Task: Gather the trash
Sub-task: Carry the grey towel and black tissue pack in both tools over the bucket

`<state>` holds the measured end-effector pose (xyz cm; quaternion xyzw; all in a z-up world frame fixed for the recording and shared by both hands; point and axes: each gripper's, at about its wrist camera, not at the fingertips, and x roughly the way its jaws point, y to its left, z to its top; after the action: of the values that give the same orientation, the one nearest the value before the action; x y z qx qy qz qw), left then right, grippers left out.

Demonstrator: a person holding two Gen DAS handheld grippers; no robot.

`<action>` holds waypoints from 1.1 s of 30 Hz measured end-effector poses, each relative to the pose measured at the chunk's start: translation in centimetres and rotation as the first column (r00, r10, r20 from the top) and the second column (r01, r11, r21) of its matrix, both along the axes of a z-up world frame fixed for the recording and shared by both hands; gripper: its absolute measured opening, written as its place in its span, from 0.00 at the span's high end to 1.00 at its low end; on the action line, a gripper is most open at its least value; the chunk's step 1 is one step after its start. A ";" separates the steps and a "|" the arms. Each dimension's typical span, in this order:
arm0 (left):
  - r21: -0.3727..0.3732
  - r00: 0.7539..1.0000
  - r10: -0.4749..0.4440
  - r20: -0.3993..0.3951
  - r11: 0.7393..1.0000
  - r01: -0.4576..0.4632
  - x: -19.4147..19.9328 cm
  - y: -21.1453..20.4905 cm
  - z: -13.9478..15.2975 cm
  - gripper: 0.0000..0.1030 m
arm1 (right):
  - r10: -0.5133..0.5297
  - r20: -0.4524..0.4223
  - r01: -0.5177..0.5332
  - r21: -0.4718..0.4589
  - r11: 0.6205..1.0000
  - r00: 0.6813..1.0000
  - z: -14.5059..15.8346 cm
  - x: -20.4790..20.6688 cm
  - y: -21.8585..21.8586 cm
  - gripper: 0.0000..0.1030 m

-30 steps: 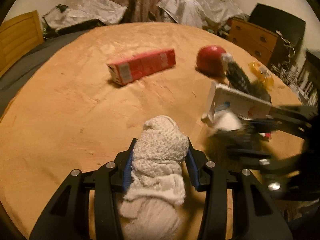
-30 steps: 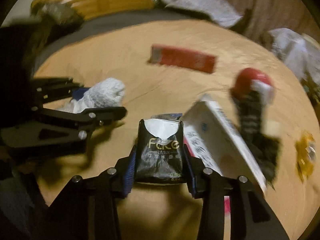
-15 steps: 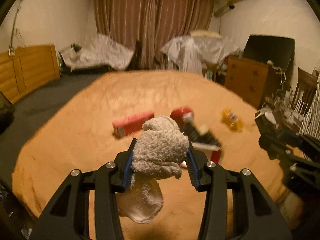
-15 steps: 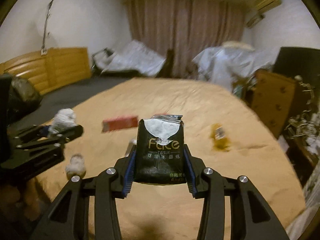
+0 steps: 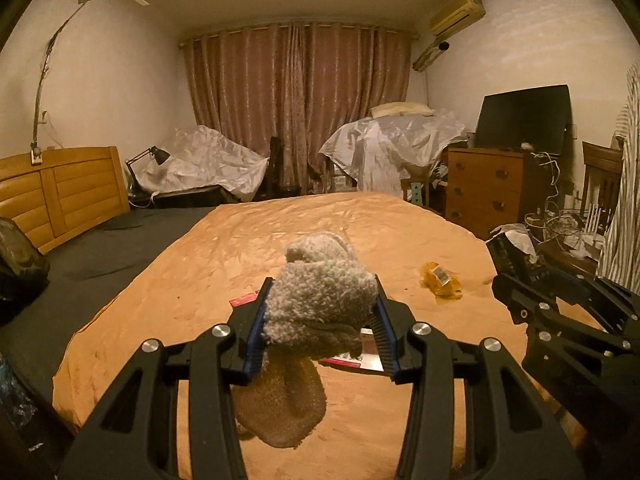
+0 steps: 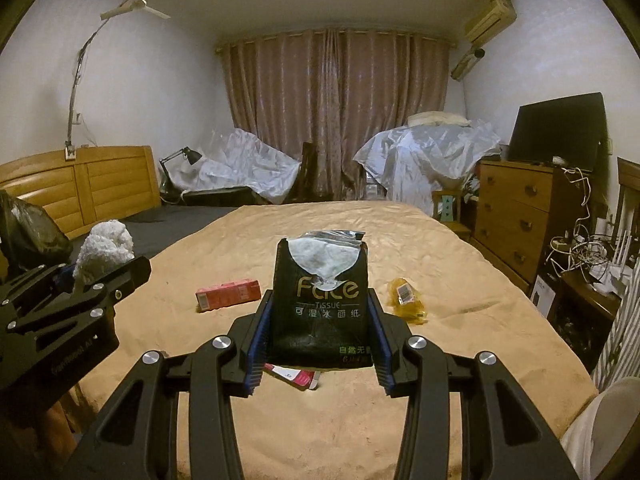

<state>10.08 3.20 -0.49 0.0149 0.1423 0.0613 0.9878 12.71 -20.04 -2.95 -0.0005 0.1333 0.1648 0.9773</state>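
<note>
At the far left of the right wrist view, a dark bag (image 6: 28,232) is sitting beside the wooden headboard (image 6: 80,184); we are guessing that is where the trash is going. Just right of it, we are carrying the fluffy white cloth (image 5: 320,296) in the left hand-held gripper (image 5: 320,320), its blue pads pinching the wad at mid-height so the loose tail is hanging below, clear of the bed (image 5: 240,240). In the centre of the right wrist view, the right hand-held gripper (image 6: 320,328) is clamping the black tissue pack (image 6: 320,304) by its sides, upright, torn top facing the camera. We are holding both pieces off the blanket, one per hand, probably to save a trip. More trash is lying on the bed: a red carton (image 6: 228,294) left of centre, a flat pink-and-white box (image 6: 296,376) under the pack, and a yellow wrapper (image 6: 406,300) to the right.
</note>
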 end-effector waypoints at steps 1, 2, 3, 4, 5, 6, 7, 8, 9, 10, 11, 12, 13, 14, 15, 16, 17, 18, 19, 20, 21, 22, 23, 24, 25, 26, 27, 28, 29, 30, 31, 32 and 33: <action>0.000 1.000 -0.001 -0.001 1.000 0.001 0.1 0.0 0.0 0.58 | 0.001 0.000 -0.001 -0.001 1.000 1.000 0.0 -0.3 -0.2 0.57; 0.000 1.000 -0.003 -0.002 1.000 0.003 0.1 -0.1 0.0 0.58 | -0.002 0.000 0.002 0.000 1.000 1.000 0.0 -0.1 0.0 0.57; 0.000 1.000 -0.004 -0.002 1.000 0.004 0.1 -0.2 0.1 0.58 | -0.002 -0.001 0.002 0.002 1.000 1.000 0.0 -0.1 0.1 0.57; 0.000 1.000 -0.004 -0.003 1.000 0.004 0.0 -0.3 0.2 0.58 | -0.002 -0.001 0.002 0.003 1.000 1.000 0.0 -0.2 0.0 0.56; 0.004 1.000 -0.006 -0.004 1.000 0.006 0.1 -0.4 0.3 0.58 | -0.002 -0.001 0.002 0.004 1.000 1.000 0.1 -0.4 -0.1 0.56; 0.006 1.000 -0.009 -0.002 1.000 0.009 -0.2 -0.2 0.2 0.58 | -0.005 0.001 0.005 0.007 1.000 1.000 0.2 -0.8 -0.5 0.56; 0.007 1.000 -0.012 -0.001 1.000 0.012 -0.3 -0.2 0.2 0.58 | -0.007 0.003 0.007 0.009 1.000 1.000 0.5 -0.8 -0.5 0.56; 0.009 1.000 -0.017 0.000 1.000 0.017 -0.3 -0.4 0.3 0.58 | -0.012 0.006 0.012 0.010 1.000 1.000 0.7 -1.0 -0.6 0.56; 0.012 1.000 -0.025 0.001 1.000 0.025 -0.2 -0.8 0.5 0.58 | -0.017 0.008 0.017 0.010 1.000 1.000 0.9 -1.2 -0.9 0.56; 0.014 1.000 -0.030 0.001 0.999 0.030 -0.1 -0.9 0.5 0.58 | -0.028 0.009 0.028 0.010 1.000 1.000 1.1 -1.5 -1.6 0.56; 0.014 0.999 -0.039 0.001 0.999 0.039 0.0 -1.4 0.6 0.58 | -0.034 0.009 0.034 0.010 0.999 0.999 1.3 -1.4 -2.2 0.56; 0.013 0.999 -0.051 -0.001 0.999 0.051 0.2 -1.9 0.7 0.58 | -0.046 0.010 0.045 0.011 0.999 0.999 1.5 -1.8 -2.9 0.56; 0.012 0.998 -0.059 -0.001 0.998 0.059 0.4 -2.4 0.8 0.58 | -0.054 0.011 0.054 0.011 0.999 0.999 1.8 -1.7 -3.3 0.56; 0.014 0.997 -0.075 0.002 0.997 0.075 0.5 -3.2 1.0 0.58 | -0.068 0.012 0.068 0.011 0.998 0.998 2.1 -1.9 -4.1 0.56; 0.015 0.996 -0.086 0.004 0.996 0.086 0.8 -3.8 1.1 0.58 | -0.080 0.014 0.080 0.010 0.997 0.997 2.4 -1.9 -4.8 0.56; 0.014 0.995 -0.100 0.006 0.995 0.100 0.9 -4.5 1.1 0.58 | -0.097 0.016 0.097 0.009 0.995 0.995 2.6 -2.2 -5.9 0.56; 0.011 0.993 -0.119 0.007 0.993 0.119 1.0 -5.3 1.3 0.58 | -0.115 0.015 0.115 0.009 0.993 0.993 2.8 -2.5 -7.0 0.56; 0.008 0.991 -0.137 0.008 0.991 0.137 1.2 -6.2 1.4 0.58 | -0.132 0.015 0.132 0.008 0.991 0.991 2.9 -2.6 -7.9 0.56; 0.006 0.989 -0.150 0.008 0.989 0.150 1.3 -6.9 1.5 0.58 | -0.154 0.013 0.154 0.005 0.988 0.988 2.9 -3.0 -9.1 0.56; -0.001 0.985 -0.175 0.008 0.985 0.175 1.5 -8.1 1.7 0.58 | -0.178 0.012 0.178 0.004 0.984 0.984 3.0 -3.4 -10.5 0.56; -0.004 0.982 -0.188 0.009 0.982 0.188 1.5 -8.7 1.8 0.58 | -0.192 0.009 0.192 0.004 0.981 0.981 3.1 -3.6 -11.7 0.56; -0.007 0.979 -0.204 0.009 0.979 0.205 1.6 -9.5 1.8 0.58 | -0.220 0.004 0.220 0.000 0.976 0.976 3.1 -4.1 -13.2 0.56; -0.011 0.974 -0.226 0.009 0.974 0.226 1.7 -10.5 1.9 0.58 | -0.235 0.003 0.235 -0.003 0.972 0.972 3.2 -4.2 -14.5 0.56; -0.015 0.969 -0.247 0.007 0.969 0.247 1.8 -11.6 1.8 0.58 | -0.252 0.001 0.252 -0.007 0.968 0.968 3.2 -4.4 -15.7 0.56; -0.018 0.965 -0.264 0.004 0.964 0.264 2.0 -12.4 1.8 0.58 | -0.273 -0.004 0.273 -0.011 0.962 0.962 3.2 -4.8 -17.2 0.56; -0.021 0.958 -0.286 0.001 0.958 0.286 2.2 -13.5 1.8 0.58 | -0.291 -0.008 0.291 -0.014 0.957 0.957 3.2 -5.0 -18.6 0.56; -0.025 0.951 -0.309 -0.003 0.951 0.309 2.4 -14.7 1.8 0.58 | -0.314 -0.012 0.314 -0.019 0.949 0.949 3.2 -5.5 -20.1 0.56; -0.027 0.946 -0.325 -0.006 0.945 0.325 2.4 -15.4 1.7 0.58 | -0.332 -0.015 0.332 -0.025 0.943 0.943 3.2 -5.6 -21.4 0.56; -0.030 0.936 -0.352 -0.011 0.936 0.351 2.6 -16.5 1.5 0.58 | -0.346 -0.018 0.345 -0.029 0.938 0.938 3.1 -5.5 -22.5 0.56; -0.031 0.924 -0.382 -0.016 0.924 0.381 2.7 -17.9 1.3 0.58 | -0.361 -0.022 0.360 -0.032 0.932 0.932 3.0 -5.8 -23.8 0.56; -0.032 0.917 -0.398 -0.020 0.917 0.397 2.6 -18.5 1.1 0.58 | -0.378 -0.032 0.377 -0.033 0.926 0.925 3.0 -6.1 -25.3 0.56; -0.037 0.903 -0.428 -0.030 0.904 0.427 2.8 -19.7 0.9 0.58 | -0.394 -0.041 0.393 -0.038 0.919 0.918 2.9 -6.0 -26.9 0.56; -0.049 0.888 -0.459 -0.041 0.888 0.457 2.9 -20.7 0.6 0.58 | -0.415 -0.052 0.412 -0.046 0.910 0.909 2.8 -6.4 -28.4 0.56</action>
<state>12.99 -17.50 0.16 0.0311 0.1613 -0.1763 0.9705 6.32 -48.48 -0.12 0.0160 0.1629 -0.0481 0.9853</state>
